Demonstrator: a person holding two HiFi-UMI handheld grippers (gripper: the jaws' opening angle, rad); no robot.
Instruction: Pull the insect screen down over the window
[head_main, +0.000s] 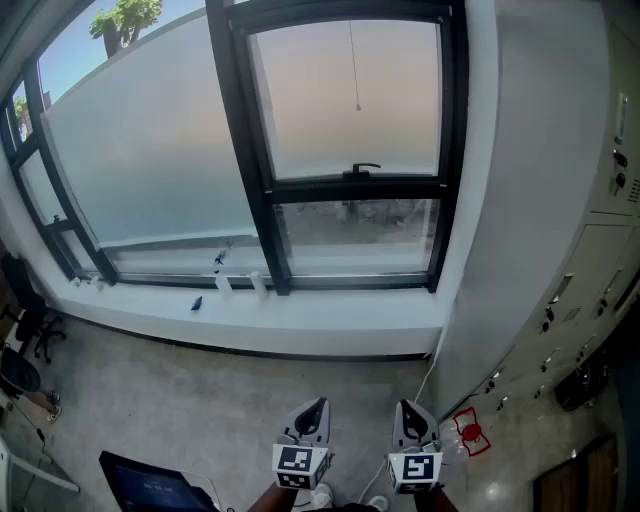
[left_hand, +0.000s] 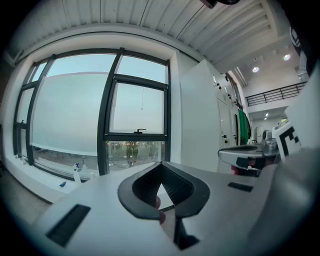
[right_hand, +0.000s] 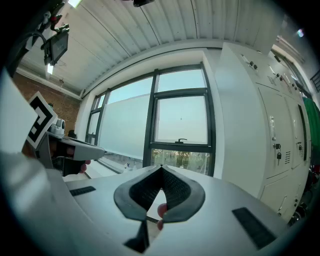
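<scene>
You are only at the approach: left gripper (head_main: 317, 406) and right gripper (head_main: 407, 407) are clenched empty, so next likely reach for the upper-centre pull cord (head_main: 353, 65).

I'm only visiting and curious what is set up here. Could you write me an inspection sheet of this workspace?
Surface: grey floor; white sill.
Job's things: black-framed window; thin cord hangs before its upper pane; handle on the crossbar; the screen itself cannot be made out.
Clutter: small bottles and blue item on the sill; red item on the floor.
Grippers: left gripper and right gripper both shut, empty, low, apart from the window.
Cables: white cable by the wall corner.
Surroundings: white lockers at right; dark display lower left.
</scene>
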